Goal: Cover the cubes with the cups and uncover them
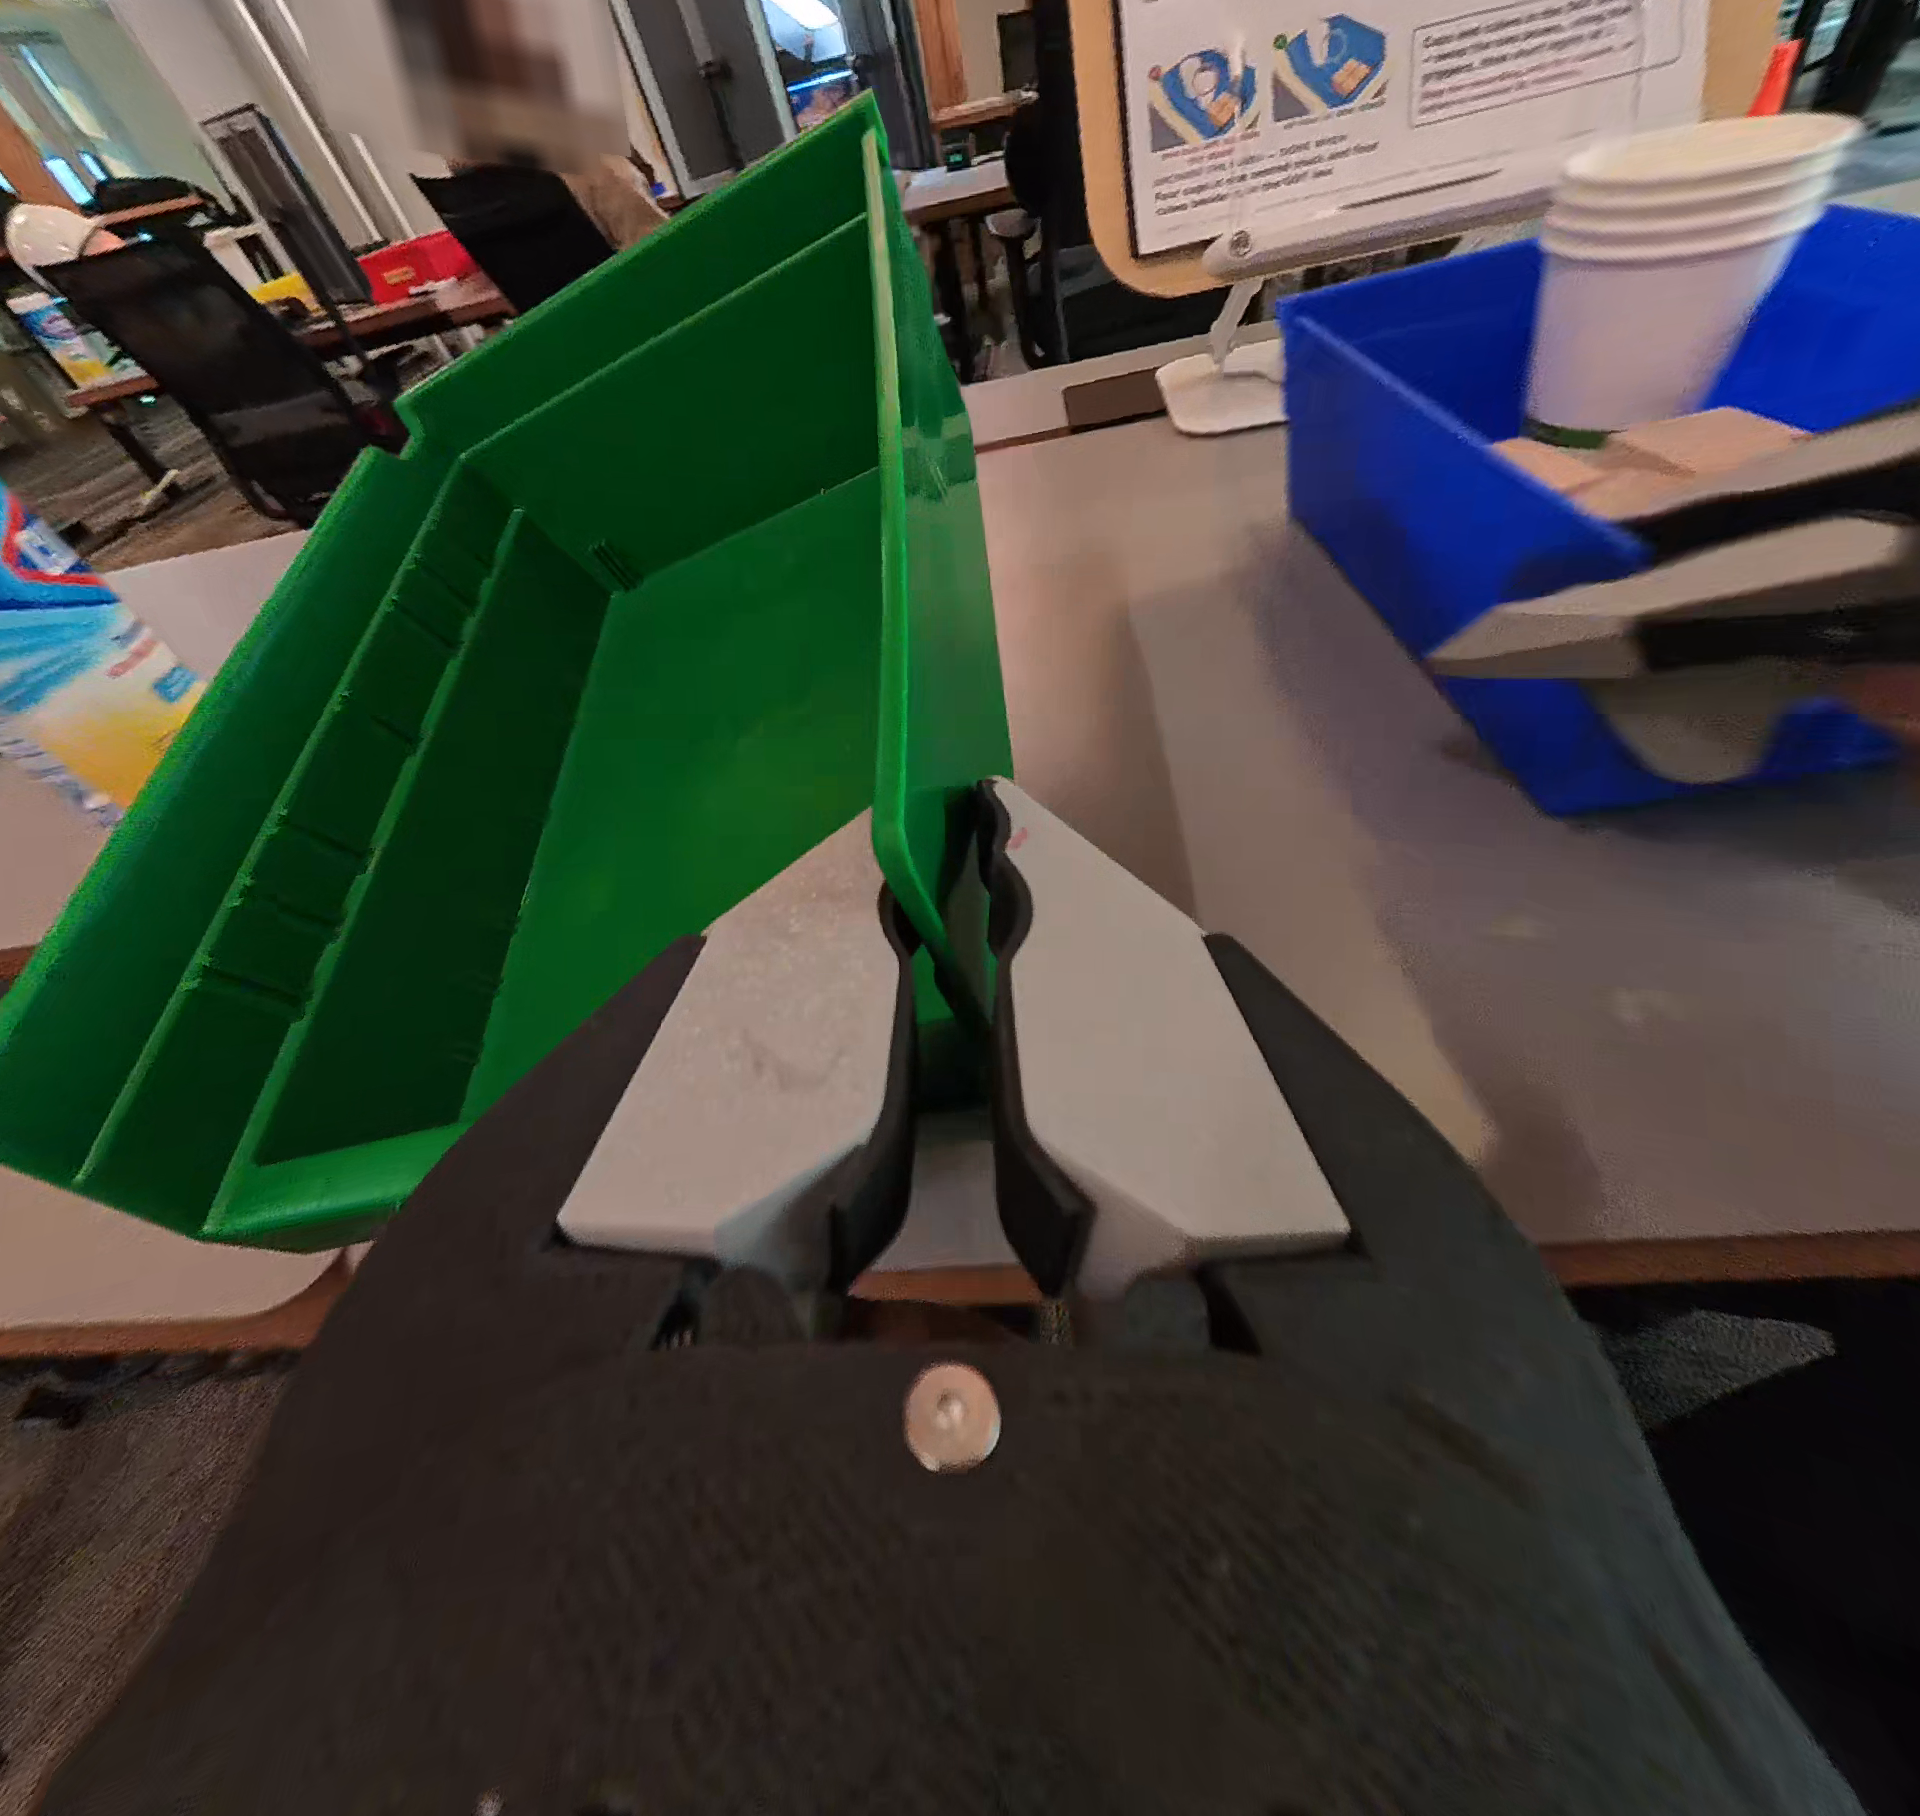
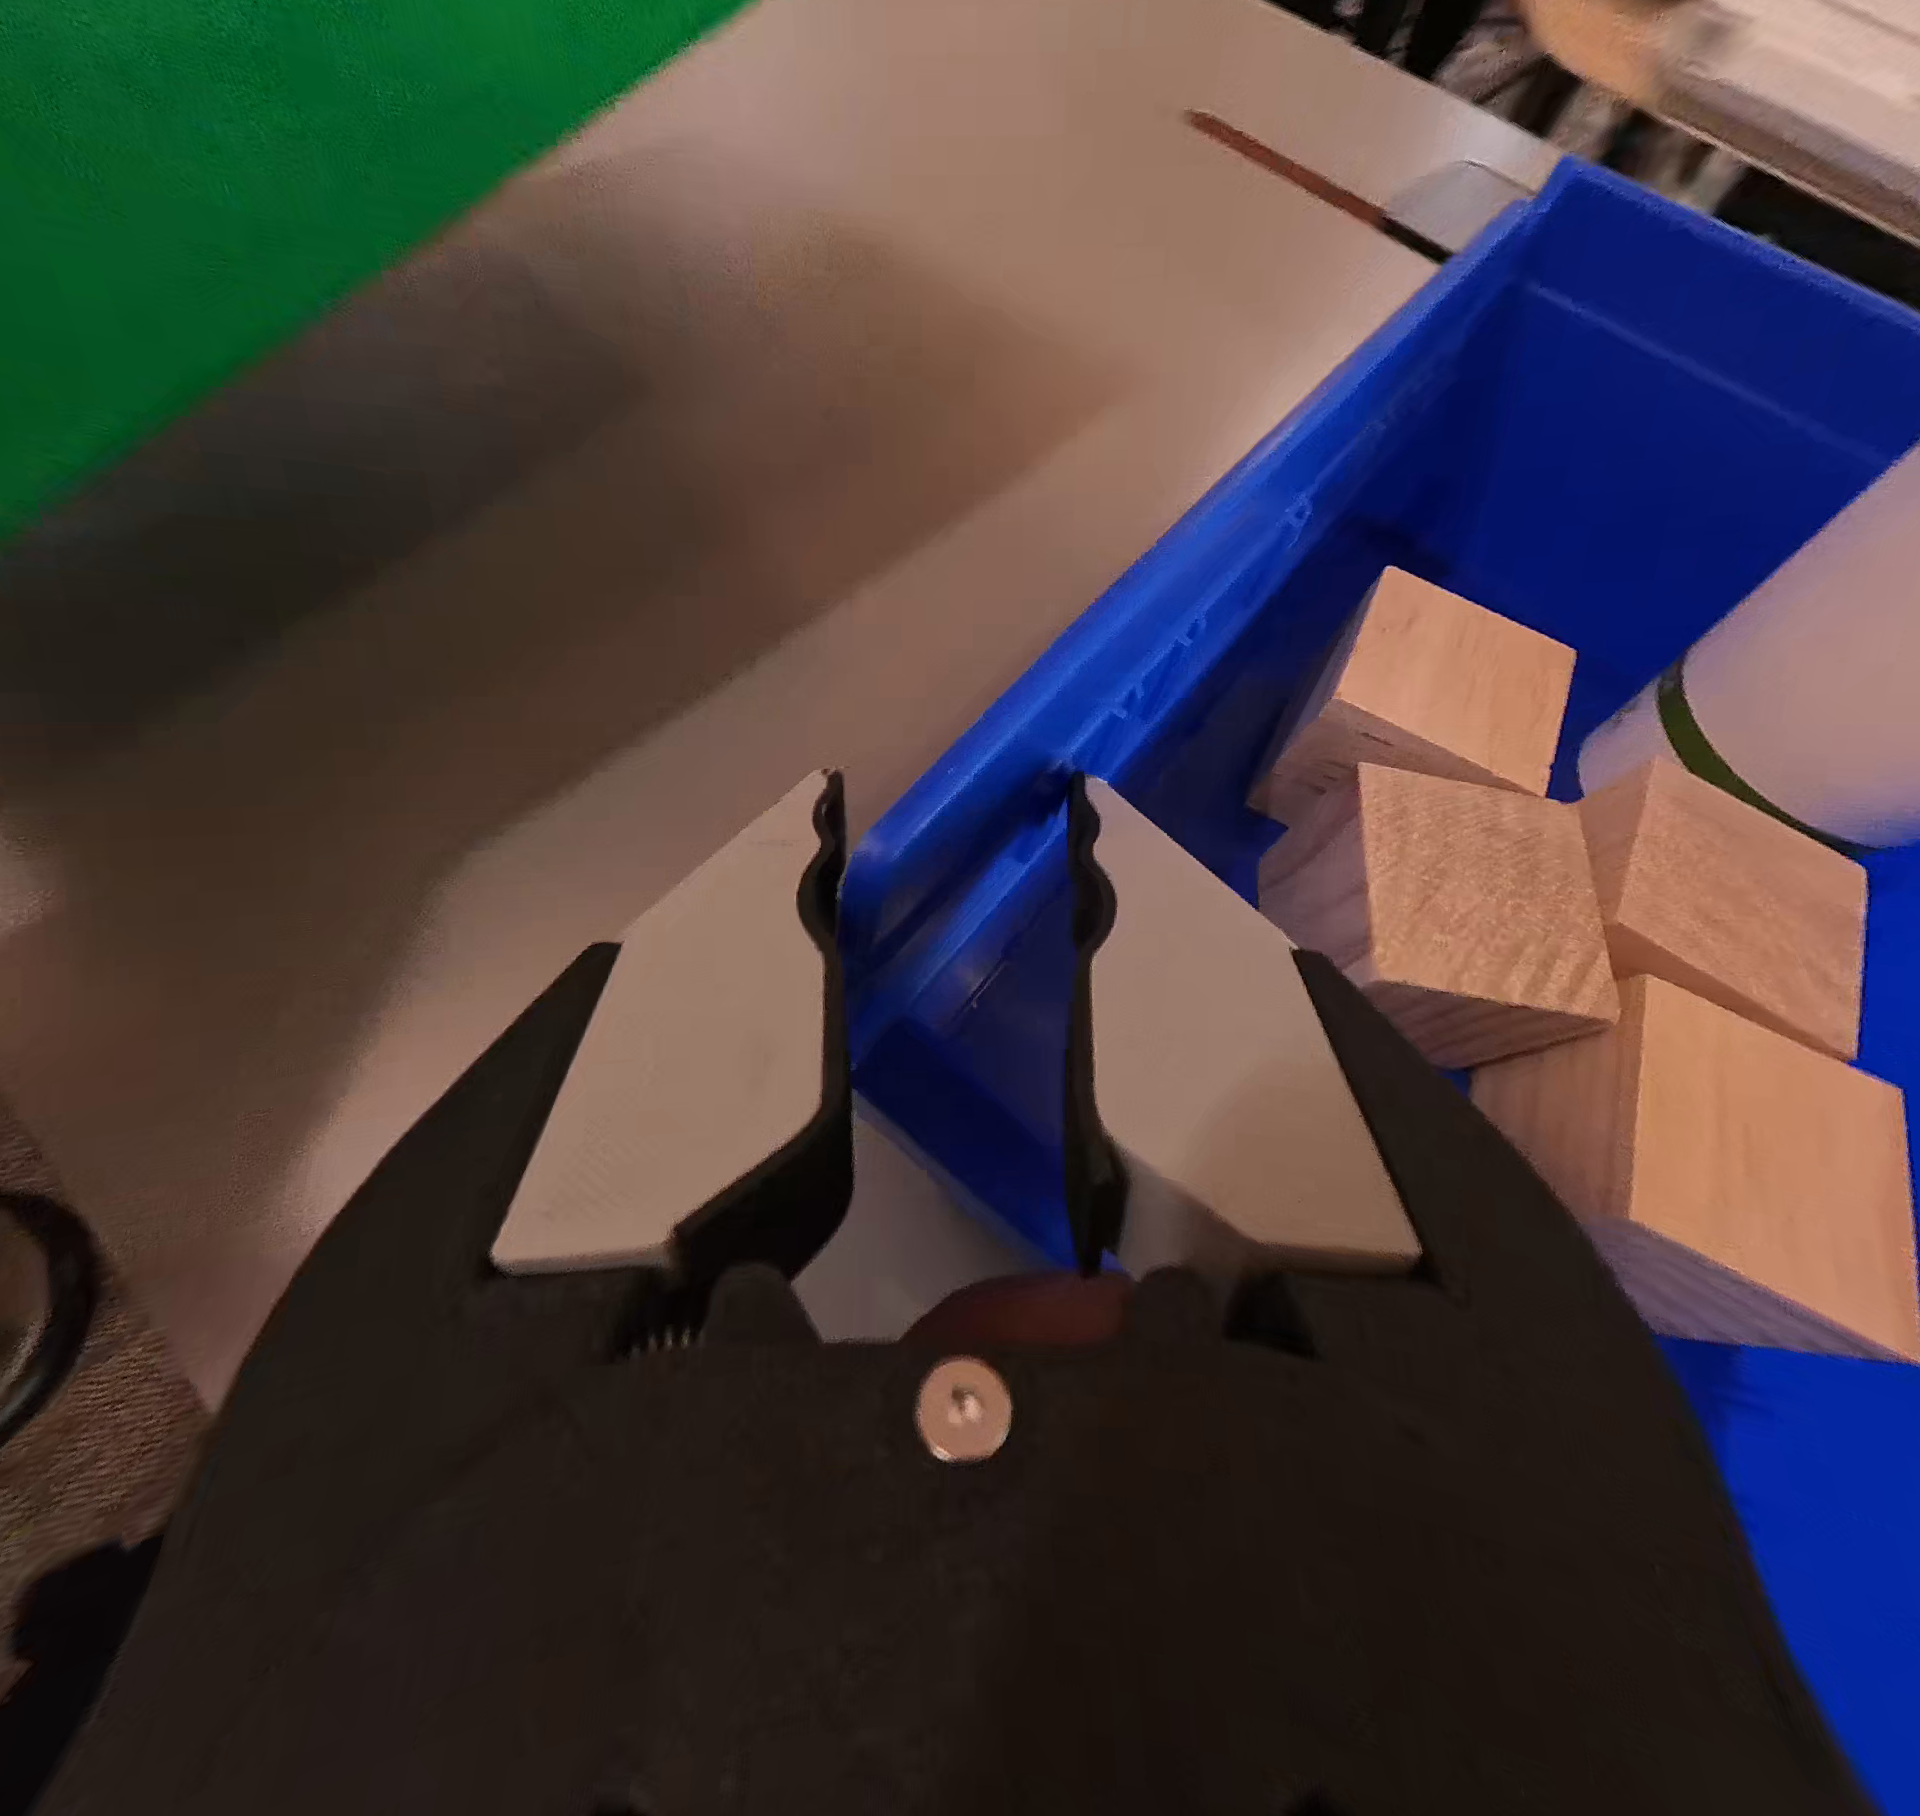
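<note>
Pinching green bin (image 1: 727, 675) wall, left gripper (image 1: 951, 893); right gripper (image 2: 951, 893) fingers grip blue bin (image 2: 1195, 644) wall.

A grey worktop (image 1: 1299, 831) with a brown edge carries a blue bin (image 1: 1455, 519) on the right and a white stand base (image 1: 1216, 395) at the far side.

L claw (image 1: 951, 893) pinched tight on green bin (image 1: 665, 686) wall – R claw (image 2: 951, 852) partly closed, straddling blue bin (image 2: 1195, 665) rim.

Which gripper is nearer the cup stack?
Right. The right gripper straddles the blue bin's wall, and the cup stack stands inside that bin. The left gripper clamps the green bin's wall, across the table.
</note>
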Available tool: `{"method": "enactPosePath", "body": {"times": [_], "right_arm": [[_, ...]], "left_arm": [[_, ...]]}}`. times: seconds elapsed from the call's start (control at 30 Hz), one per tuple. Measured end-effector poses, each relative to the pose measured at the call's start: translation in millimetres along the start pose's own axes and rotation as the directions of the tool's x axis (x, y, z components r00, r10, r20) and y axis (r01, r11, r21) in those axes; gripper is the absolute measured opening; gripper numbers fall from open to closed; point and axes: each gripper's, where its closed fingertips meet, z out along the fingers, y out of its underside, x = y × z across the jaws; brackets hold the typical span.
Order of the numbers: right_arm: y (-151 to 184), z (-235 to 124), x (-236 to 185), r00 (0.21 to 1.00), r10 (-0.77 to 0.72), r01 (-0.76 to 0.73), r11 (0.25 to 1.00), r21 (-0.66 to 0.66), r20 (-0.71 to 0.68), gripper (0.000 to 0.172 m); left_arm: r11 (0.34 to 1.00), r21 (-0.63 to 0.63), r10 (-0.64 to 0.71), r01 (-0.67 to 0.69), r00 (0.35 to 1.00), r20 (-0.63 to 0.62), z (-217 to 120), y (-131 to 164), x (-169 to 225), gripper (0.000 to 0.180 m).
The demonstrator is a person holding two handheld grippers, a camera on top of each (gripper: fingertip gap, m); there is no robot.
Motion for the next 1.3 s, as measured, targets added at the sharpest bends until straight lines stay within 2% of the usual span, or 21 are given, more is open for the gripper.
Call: {"method": "enactPosePath", "body": {"times": [0.1, 0.17, 0.27, 0.33, 0.4, 0.5, 0.67, 0.77, 0.87, 1.03, 1.13, 1.17, 1.2, 1.23, 1.3], "right_arm": [[-37, 38, -56, 0.998, -0.004, 0.007, 0.999, -0.036, 0.064, 0.048], [-59, 37, -75, 0.998, -0.035, 0.036, 0.999, -0.012, 0.053, 0.053], [-87, 4, -92, 0.99, -0.103, 0.092, 0.99, 0.108, 0.092, 0.054], [-93, -30, -90, 0.98, -0.14, 0.109, 0.971, 0.215, 0.138, 0.062], [-84, -64, -77, 0.966, -0.176, 0.116, 0.949, 0.293, 0.189, 0.064], [-49, -102, -20, 0.973, -0.176, 0.121, 0.939, 0.321, 0.148, 0.059], [19, -166, 107, 0.994, -0.112, 0.107, 0.946, 0.307, -0.002, 0.058], [61, -210, 174, 0.992, -0.062, 0.089, 0.957, 0.277, -0.107, 0.059], [102, -247, 220, 0.981, -0.015, 0.061, 0.971, 0.23, -0.194, 0.059], [146, -285, 252, 0.967, 0.033, 0.016, 0.982, 0.189, -0.254, 0.062], [154, -294, 259, 0.965, 0.075, -0.025, 0.98, 0.197, -0.252, 0.062], [154, -295, 259, 0.965, 0.097, -0.047, 0.978, 0.205, -0.242, 0.062], [155, -295, 258, 0.966, 0.119, -0.069, 0.974, 0.214, -0.23, 0.062], [155, -294, 255, 0.967, 0.137, -0.088, 0.972, 0.219, -0.215, 0.062], [156, -289, 244, 0.973, 0.145, -0.103, 0.97, 0.219, -0.182, 0.062]], "left_arm": [[1.0, -0.016, -0.004, 0.005, 0.998, 0.056, -14, 10, -19, 0.005], [1.0, -0.023, -0.009, 0.011, 0.996, 0.084, -26, 16, -31, 0.005], [1.0, -0.016, -0.008, 0.01, 0.993, 0.121, -45, 19, -47, 0.005], [1.0, 0.002, -0.004, 0.004, 0.99, 0.139, -56, 14, -51, 0.004], [0.999, 0.039, 0.006, -0.011, 0.991, 0.134, -66, 2, -47, 0.004], [0.992, 0.111, 0.055, -0.062, 0.996, 0.064, -81, -26, -19, 0.004], [0.954, 0.254, 0.203, -0.16, 0.967, -0.155, -93, -89, 80, 0.005], [0.918, 0.339, 0.315, -0.207, 0.899, -0.303, -95, -120, 163, 0.005], [0.894, 0.398, 0.386, -0.207, 0.808, -0.445, -90, -132, 254, 0.006], [0.901, 0.372, 0.414, -0.225, 0.704, -0.577, -53, -110, 389, 0.007], [0.938, 0.259, 0.346, -0.231, 0.664, -0.663, -15, -77, 454, 0.008], [0.95, 0.211, 0.312, -0.23, 0.66, -0.683, -2, -64, 471, 0.011], [0.957, 0.169, 0.282, -0.235, 0.623, -0.73, 3, -51, 488, 0.015], [0.969, 0.114, 0.228, -0.221, 0.608, -0.76, 4, -42, 497, 0.025], [0.981, 0.111, 0.185, -0.156, 0.615, -0.767, 0, -48, 494, 0.031]]}}
